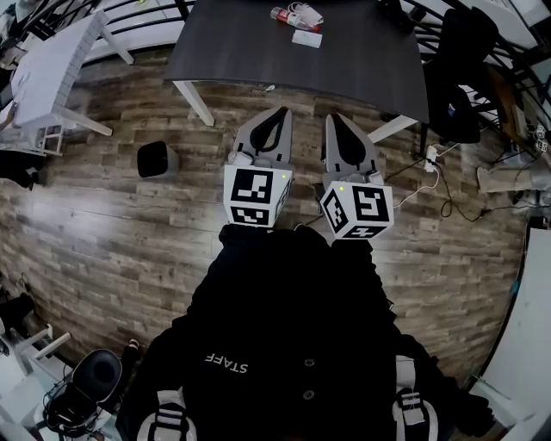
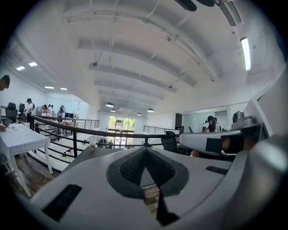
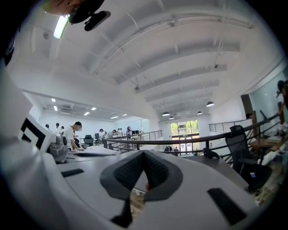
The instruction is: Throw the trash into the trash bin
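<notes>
the left hand-held gripper (image 1: 281,111) and the right hand-held gripper (image 1: 332,118) are held side by side and roughly level in front of a person in a black top (image 1: 284,344), each with its black-and-white marker cube nearest the body. both are closed and empty: in the left gripper view the dark ribbed pads (image 2: 130,168) of the left hand-held gripper (image 2: 145,149) meet at the tip with nothing between them, and in the right gripper view the right hand-held gripper (image 3: 143,152) shows the same, its tips together around an empty teardrop gap. the trash lies well ahead of both tips, on the far part of a dark grey rectangular surface (image 1: 250,52) with white legs: a small pile with a red-labelled bottle-like item and crumpled clear plastic (image 1: 295,15), and just in front of that a flat white piece of paper (image 1: 306,38). the small black round trash bin (image 1: 157,159) stands on the wood-plank floor (image 1: 103,232) to the left of the left hand-held gripper, beside the surface's near left leg and well apart from the trash. a black office chair (image 1: 456,77) stands to the right of the right hand-held gripper, with a white power strip and cables (image 1: 432,158) on the floor near it.
</notes>
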Action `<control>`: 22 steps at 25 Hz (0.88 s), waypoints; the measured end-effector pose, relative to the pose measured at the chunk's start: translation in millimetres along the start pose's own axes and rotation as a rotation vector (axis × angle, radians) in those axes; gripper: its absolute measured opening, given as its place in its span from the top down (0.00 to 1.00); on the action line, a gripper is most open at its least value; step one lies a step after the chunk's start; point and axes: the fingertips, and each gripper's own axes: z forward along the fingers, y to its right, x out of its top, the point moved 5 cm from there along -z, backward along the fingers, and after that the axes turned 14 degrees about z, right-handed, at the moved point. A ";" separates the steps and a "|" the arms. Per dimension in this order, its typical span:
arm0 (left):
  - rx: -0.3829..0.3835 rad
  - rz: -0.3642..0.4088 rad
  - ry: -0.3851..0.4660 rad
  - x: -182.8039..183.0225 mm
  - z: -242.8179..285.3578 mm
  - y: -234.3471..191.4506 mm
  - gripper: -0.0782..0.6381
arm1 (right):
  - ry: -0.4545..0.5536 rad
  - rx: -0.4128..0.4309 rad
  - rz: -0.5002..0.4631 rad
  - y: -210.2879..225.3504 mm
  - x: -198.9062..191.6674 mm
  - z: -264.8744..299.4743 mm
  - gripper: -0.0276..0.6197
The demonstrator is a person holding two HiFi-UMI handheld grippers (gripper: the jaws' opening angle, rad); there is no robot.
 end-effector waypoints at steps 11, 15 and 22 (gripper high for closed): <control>-0.002 -0.023 -0.045 -40.4 -13.8 -46.7 0.89 | -0.027 -0.048 0.008 -22.1 -33.3 26.0 0.94; -0.020 -0.021 -0.056 -46.9 -0.5 -52.7 0.89 | -0.033 -0.057 0.013 -16.2 -37.9 38.0 0.94; -0.025 -0.010 -0.072 -60.4 52.7 -69.9 0.89 | -0.036 -0.059 0.018 15.6 -39.5 87.5 0.94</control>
